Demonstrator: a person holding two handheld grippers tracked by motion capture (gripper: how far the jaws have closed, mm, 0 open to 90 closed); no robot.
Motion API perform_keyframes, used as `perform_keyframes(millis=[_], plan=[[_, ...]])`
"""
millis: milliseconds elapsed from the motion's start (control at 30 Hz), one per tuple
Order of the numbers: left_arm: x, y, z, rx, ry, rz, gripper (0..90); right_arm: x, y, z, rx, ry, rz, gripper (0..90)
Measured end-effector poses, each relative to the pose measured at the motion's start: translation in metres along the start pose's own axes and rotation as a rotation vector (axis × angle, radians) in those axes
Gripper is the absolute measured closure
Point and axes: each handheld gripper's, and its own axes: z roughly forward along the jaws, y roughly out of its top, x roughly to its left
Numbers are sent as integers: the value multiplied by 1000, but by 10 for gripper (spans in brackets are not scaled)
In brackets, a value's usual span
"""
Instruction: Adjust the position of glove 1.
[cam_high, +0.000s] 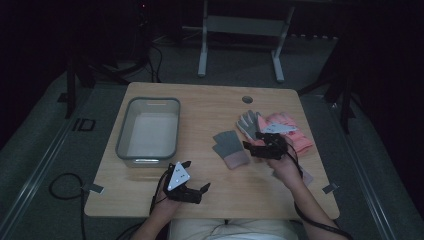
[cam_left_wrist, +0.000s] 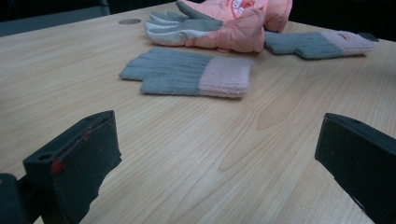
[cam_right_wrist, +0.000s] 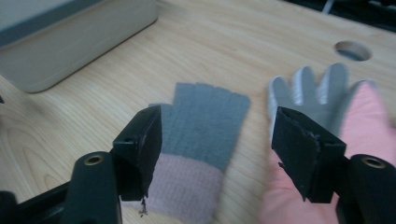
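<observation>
A knitted glove (cam_high: 229, 148), grey with a pink cuff, lies flat on the wooden table (cam_high: 210, 102). Just right of it is a padded pink glove (cam_high: 292, 132) with grey fingers. My right gripper (cam_high: 252, 141) is open and hovers over the gap between the two. In the right gripper view, the knitted glove (cam_right_wrist: 205, 121) lies between and under the jaws of the right gripper (cam_right_wrist: 217, 140), and the pink glove (cam_right_wrist: 322, 93) is at the right. My left gripper (cam_high: 196, 175) rests near the table's front edge, open with nothing in it. In the left gripper view, the left gripper (cam_left_wrist: 215, 154) faces the knitted glove (cam_left_wrist: 187, 73), the pink glove (cam_left_wrist: 224, 28) and a second knitted glove (cam_left_wrist: 317, 43).
A grey plastic bin (cam_high: 148, 102) with nothing in it stands at the table's left side, and its wall (cam_right_wrist: 70, 42) appears in the right gripper view. A round cable hole (cam_high: 247, 99) sits near the far edge. Beyond the table stands a metal frame (cam_high: 240, 25).
</observation>
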Motion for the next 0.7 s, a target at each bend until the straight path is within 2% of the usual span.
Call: perform_keyframes(millis=[167,333,400,467,600,700], plan=[[1,0,0,1,-6,-4,0,8,-5,23,31,24,13,401],[1,0,0,1,-9,-4,0,13,-7,47,81,24,25,440],[1,0,0,1,-9,-3,0,13,-7,54,91,14,17,467],[1,0,0,4,-9,-5,0,13,-8,62,98,25,26,498],[1,0,0,2,-8,-4,0,12,-11,78,150,8,30,521],[1,0,0,2,-10,-4,0,14,-12,88,197,-4,8,534]])
